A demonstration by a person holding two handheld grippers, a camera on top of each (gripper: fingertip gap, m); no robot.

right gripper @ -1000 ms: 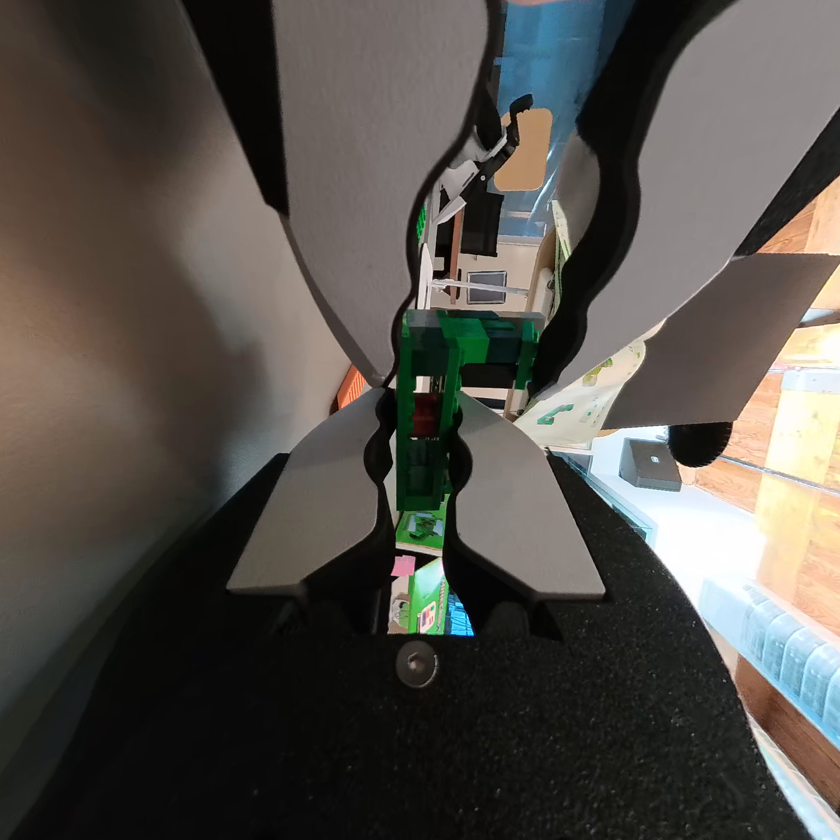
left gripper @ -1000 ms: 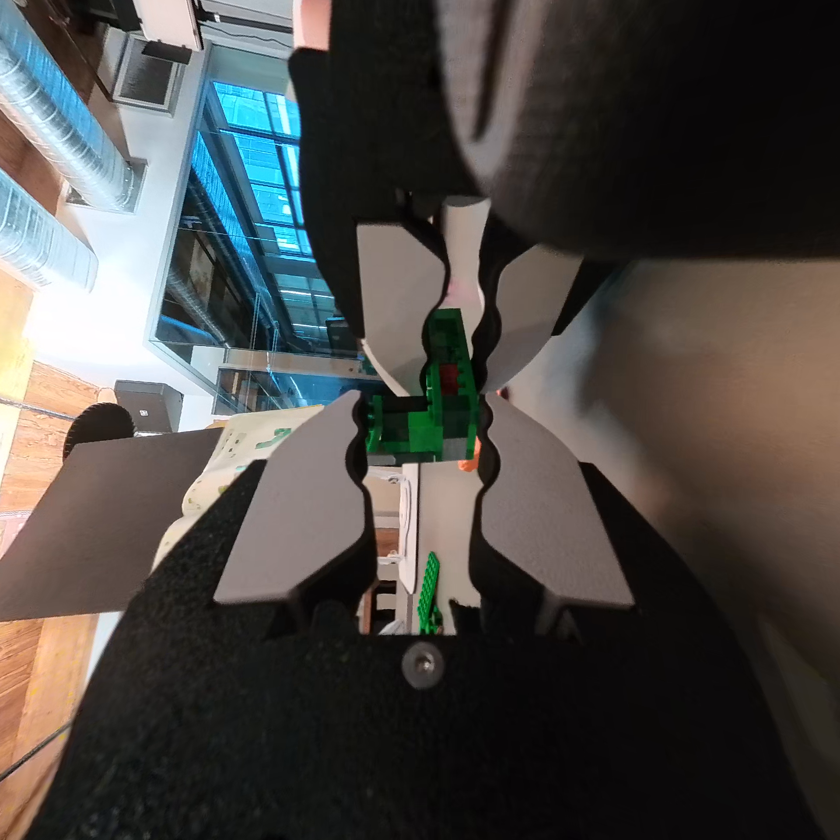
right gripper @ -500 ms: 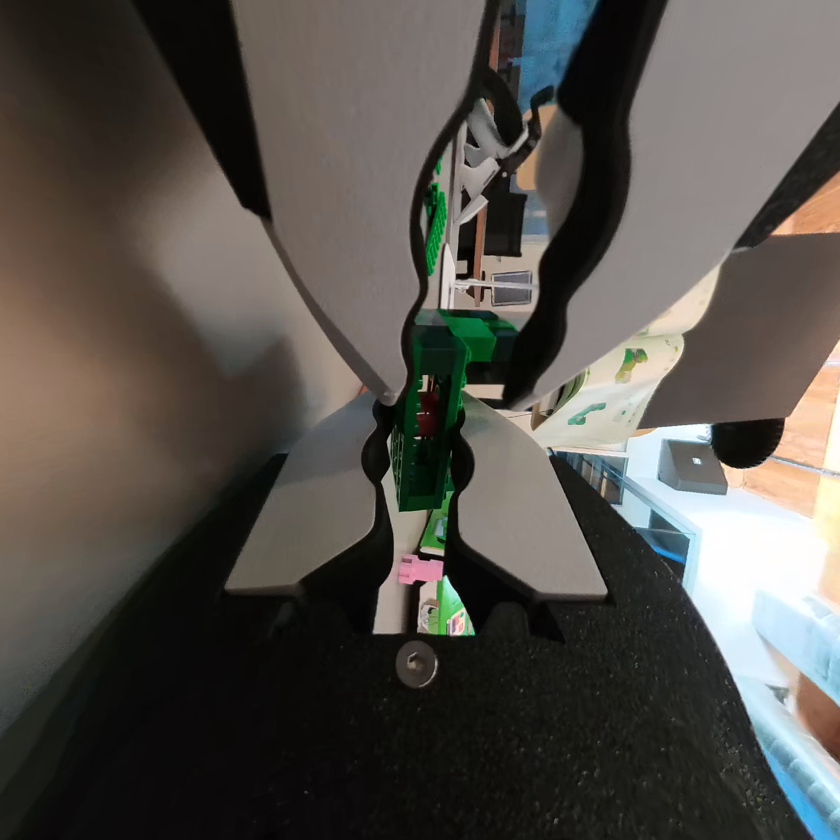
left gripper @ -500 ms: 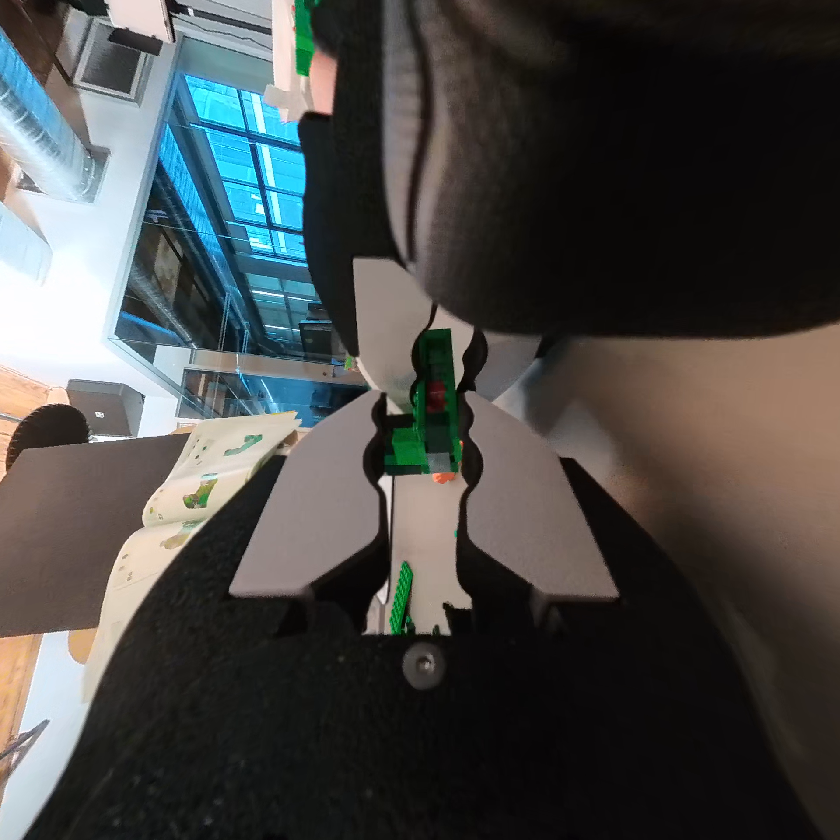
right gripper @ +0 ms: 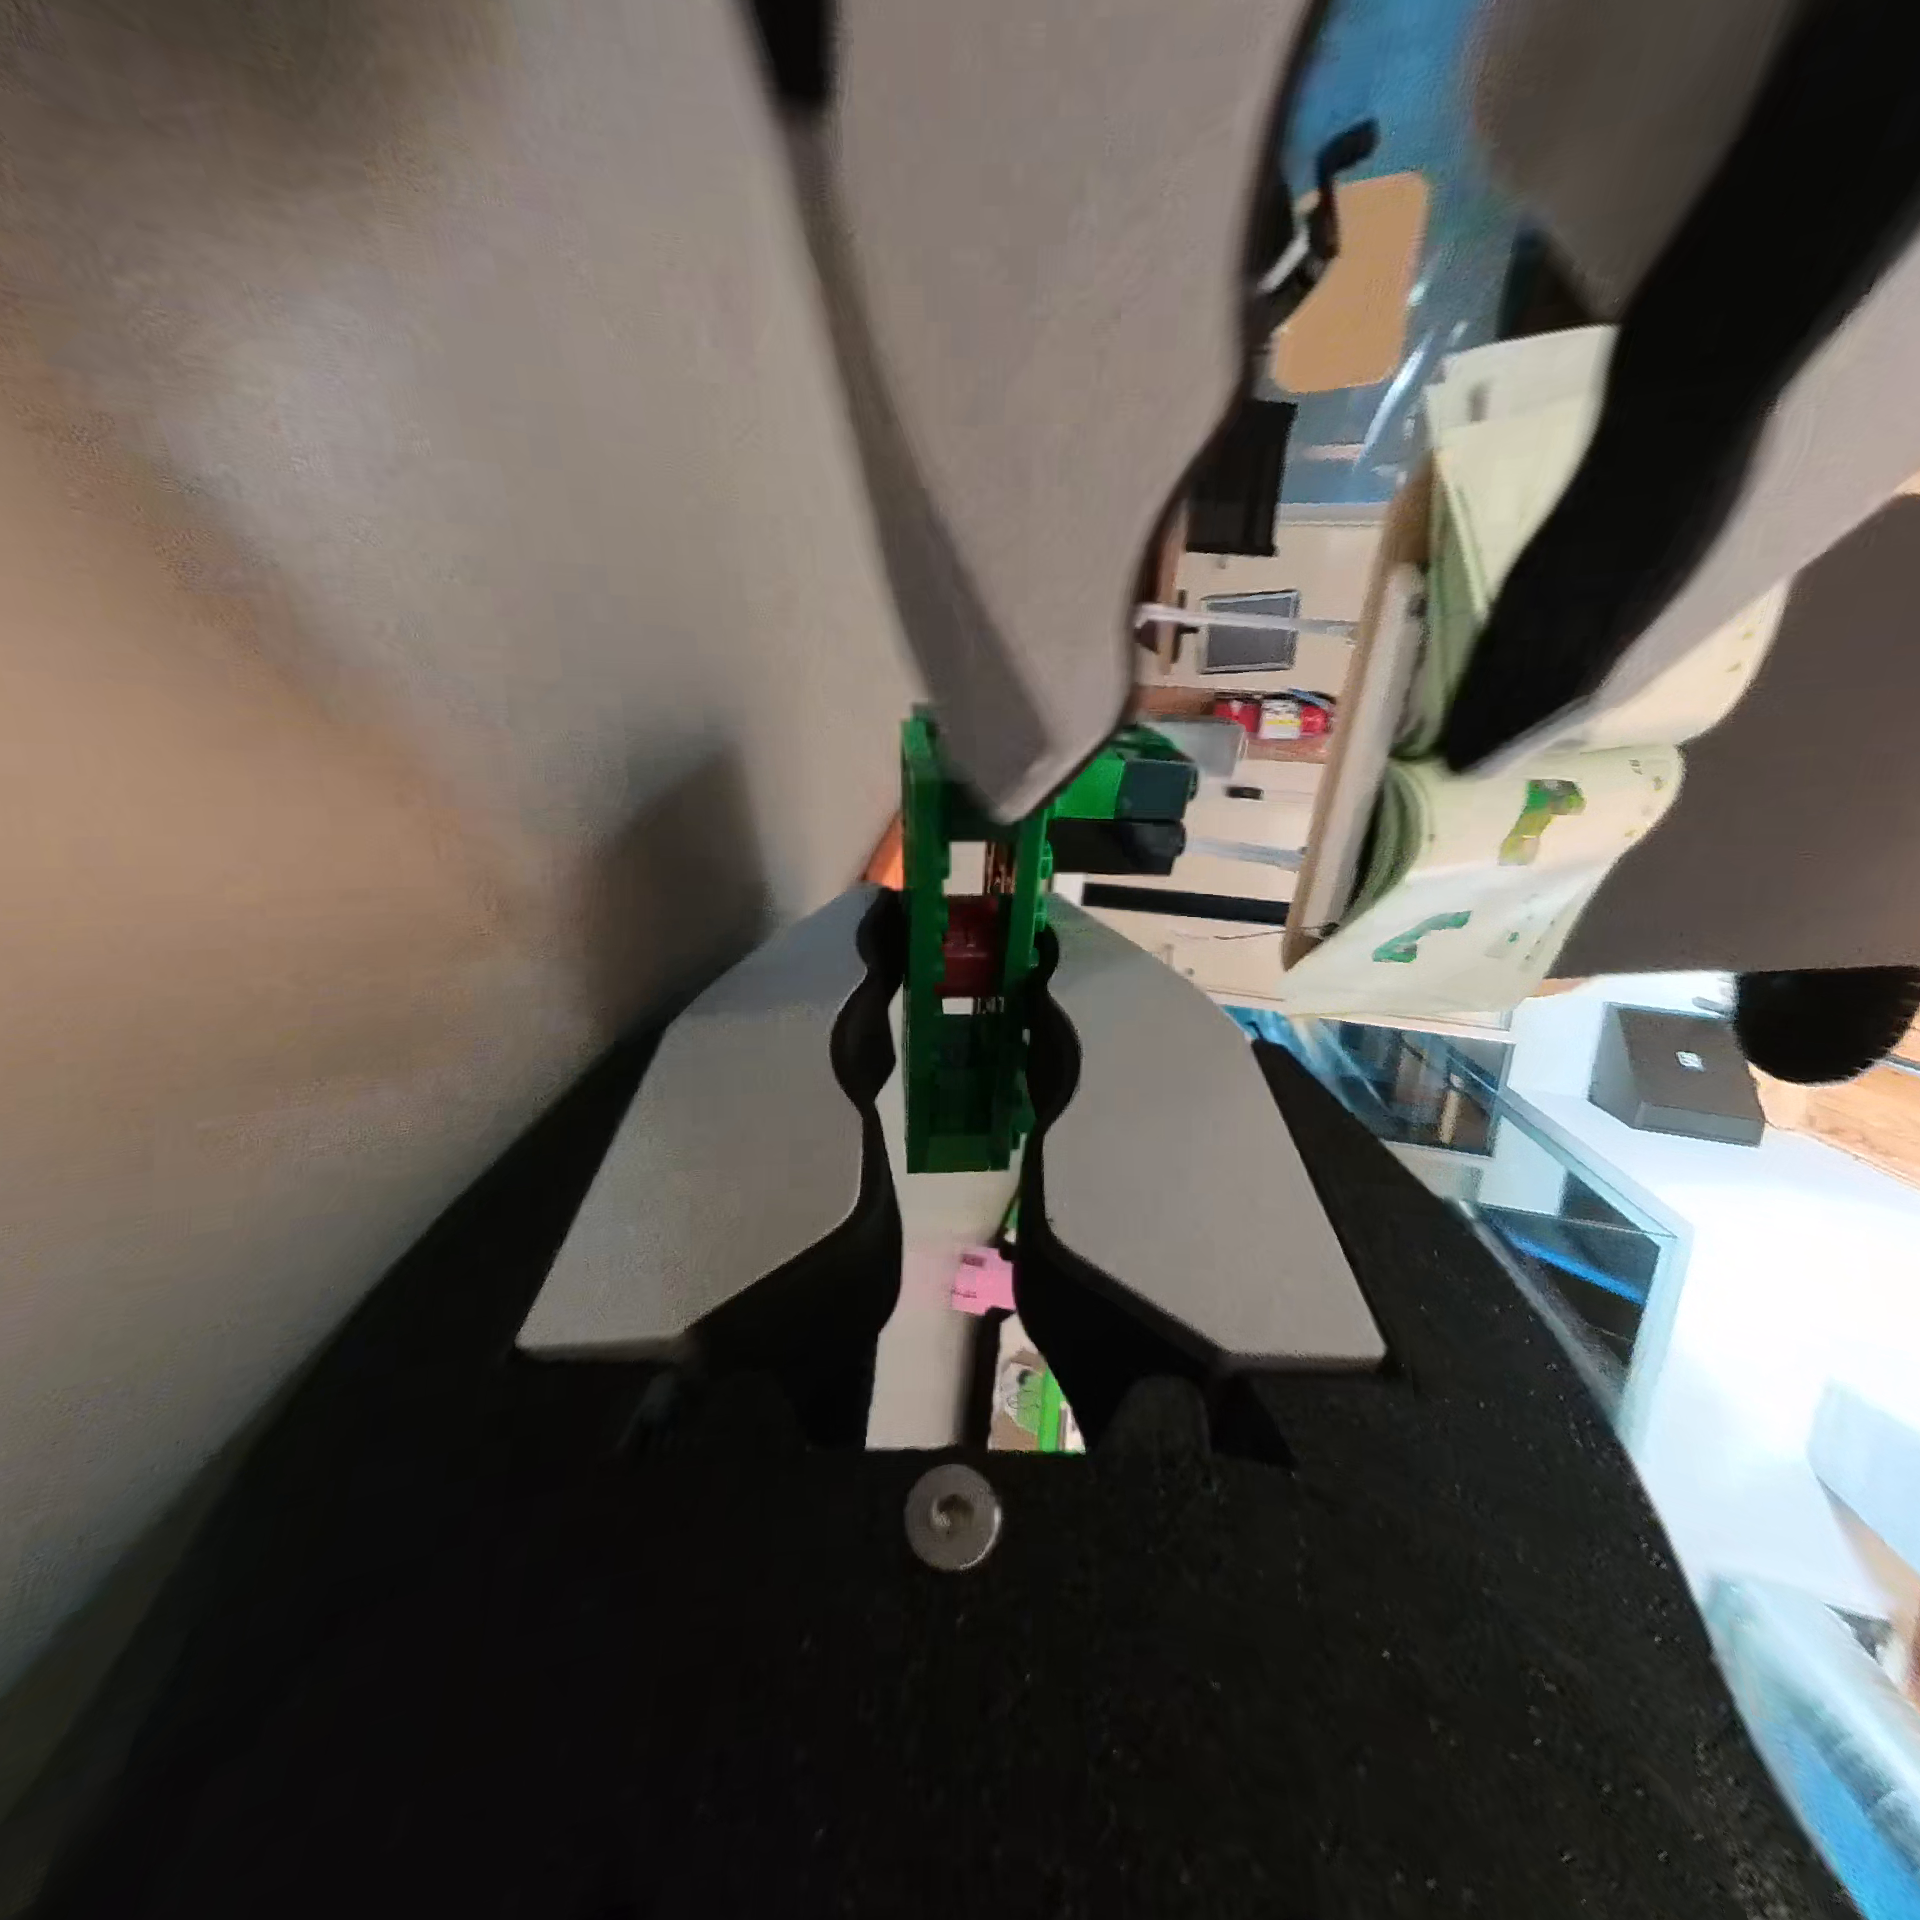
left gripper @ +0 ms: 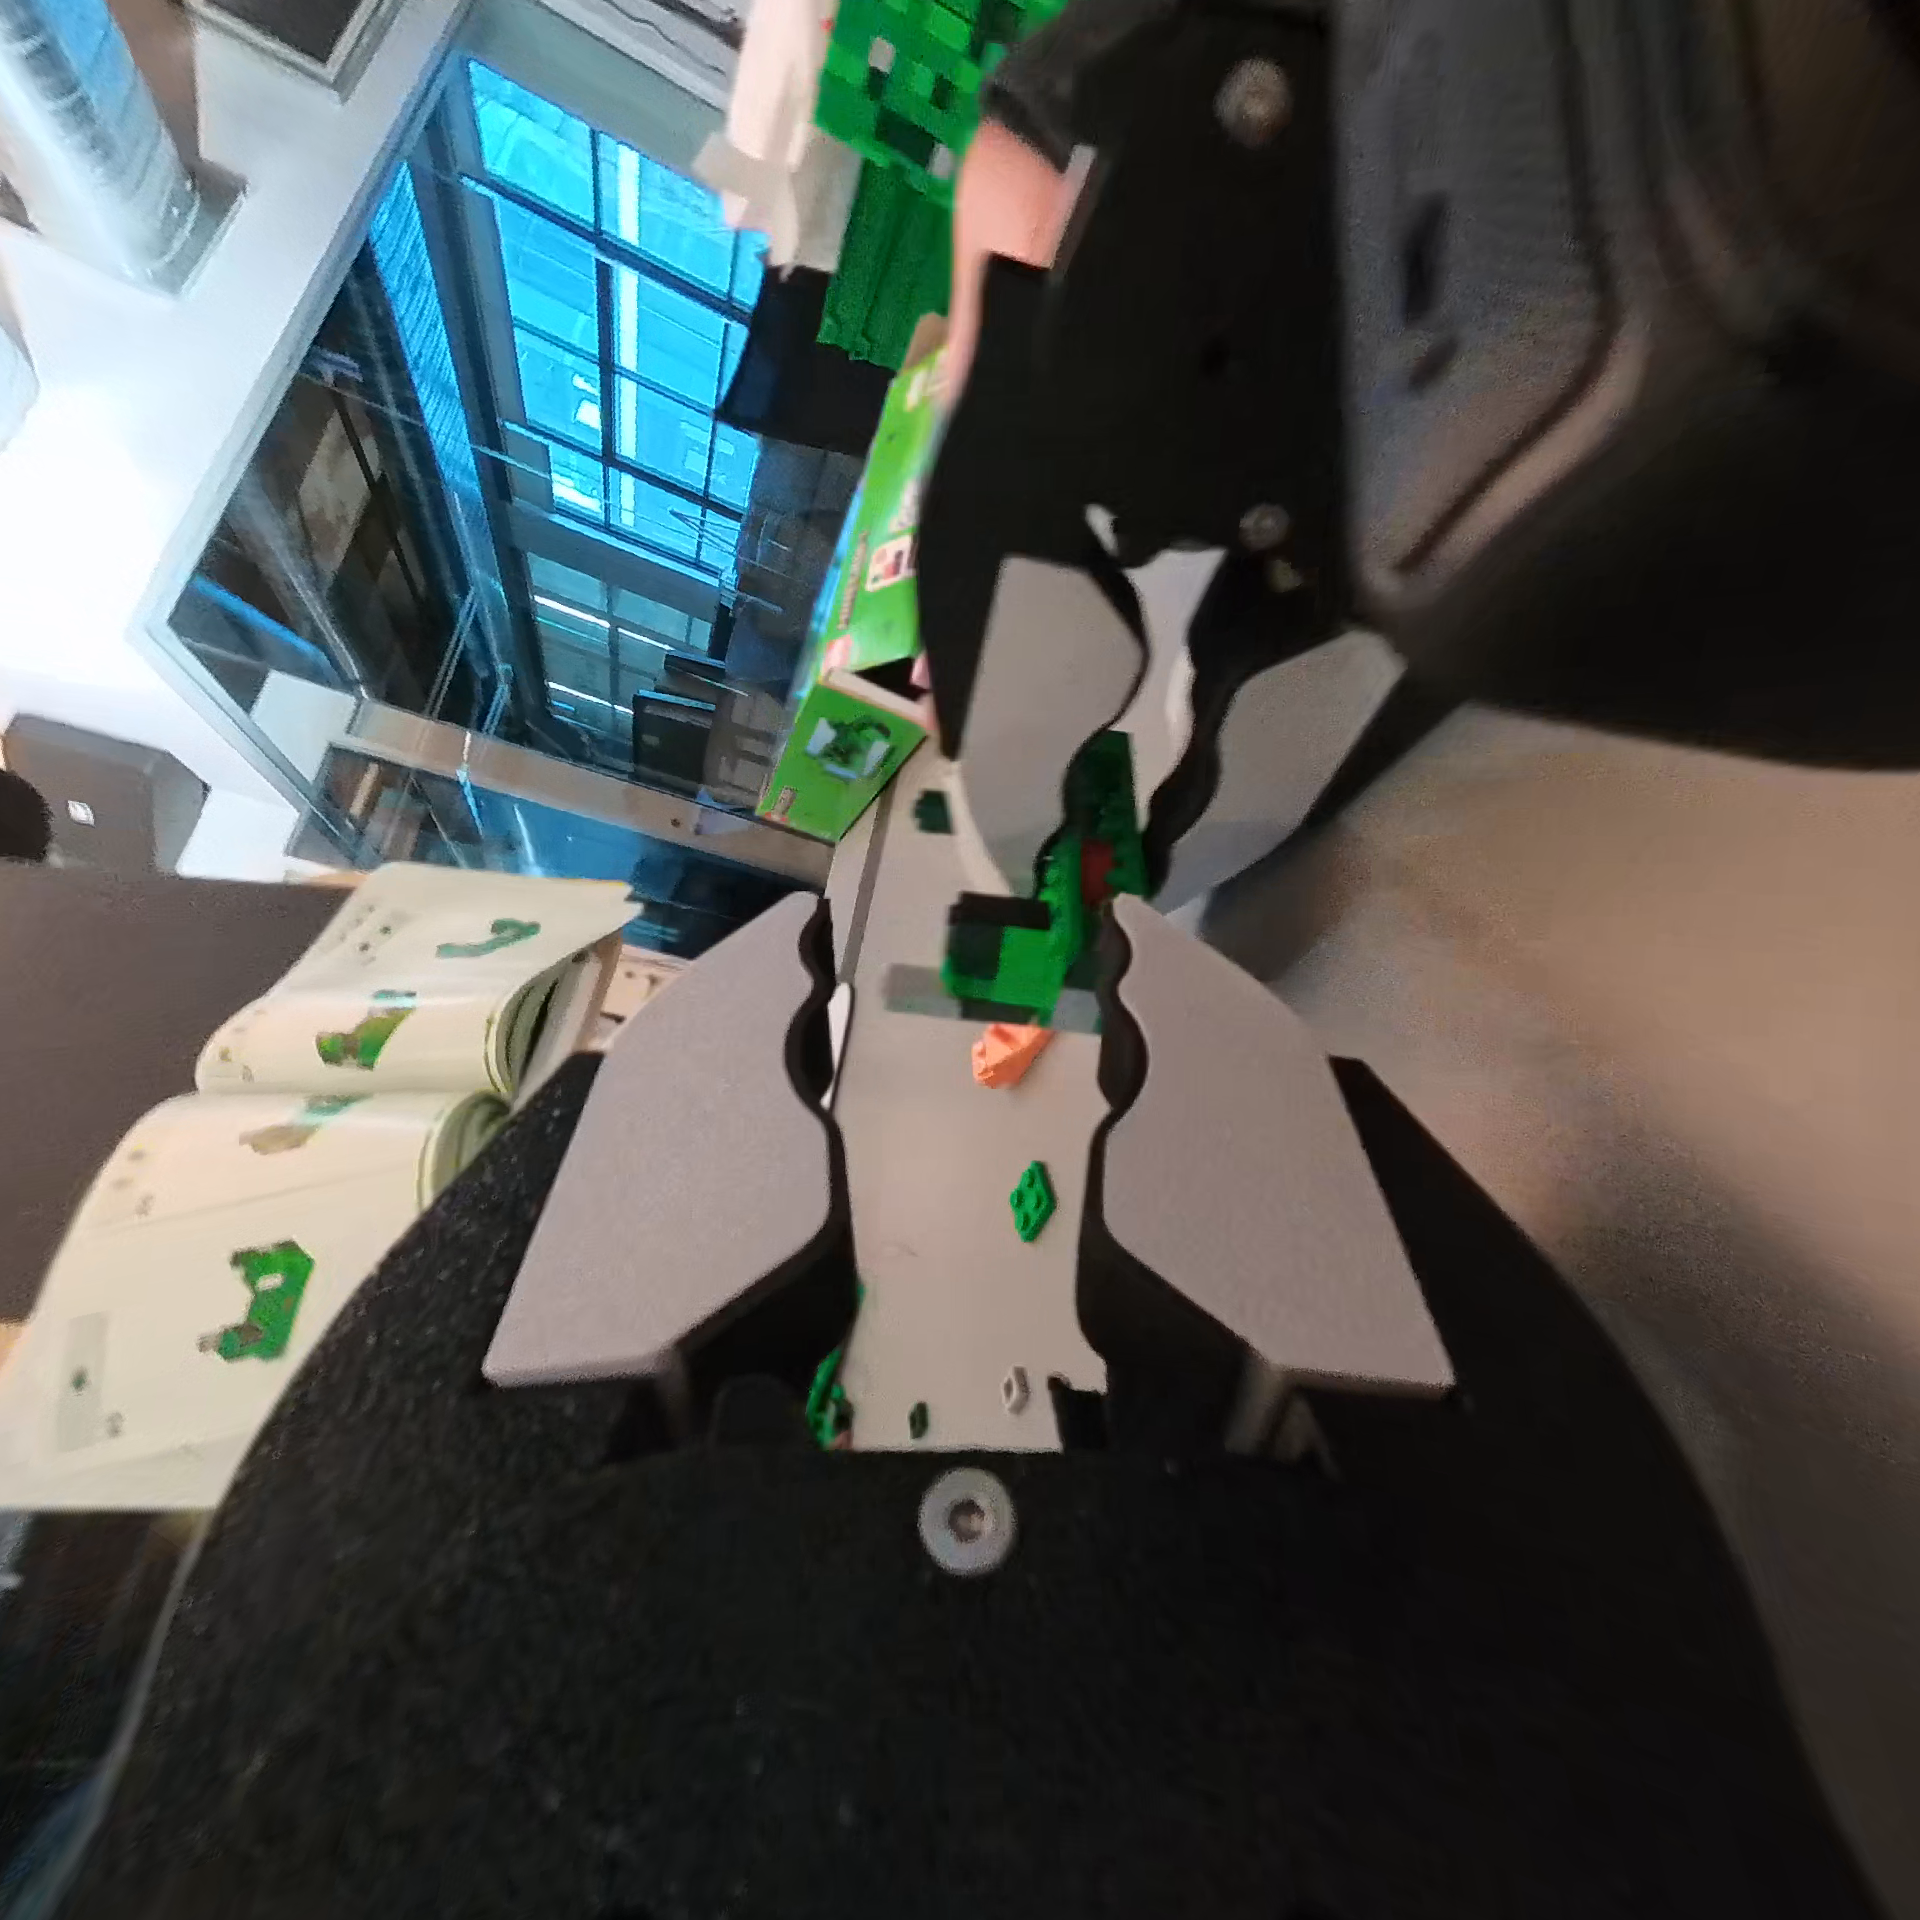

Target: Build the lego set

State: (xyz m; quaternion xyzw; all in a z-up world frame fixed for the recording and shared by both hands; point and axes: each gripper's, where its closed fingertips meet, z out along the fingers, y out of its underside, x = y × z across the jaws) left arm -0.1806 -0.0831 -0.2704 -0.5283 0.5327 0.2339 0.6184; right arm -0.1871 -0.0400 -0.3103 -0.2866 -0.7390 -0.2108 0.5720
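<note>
A small green lego assembly with a red brick inside and dark blocks on one end is clamped between my right gripper's fingers. In the left wrist view the assembly sits between the two grippers, held from above by the right gripper. My left gripper is open, its jaws wide apart. Its right fingertip is right beside the assembly; contact is unclear. In the right wrist view the left gripper spreads across the top, one finger overlapping the assembly's upper end.
An open instruction booklet lies left. A green set box stands behind on the white table. Loose pieces lie there: an orange one, a small green plate, a pink one. A green built model shows at top. Spacing between my two grippers at the tips: around 6 cm.
My left gripper has opened and let go of the assembly it was clamped on. The right gripper still holds it. Both views have shifted.
</note>
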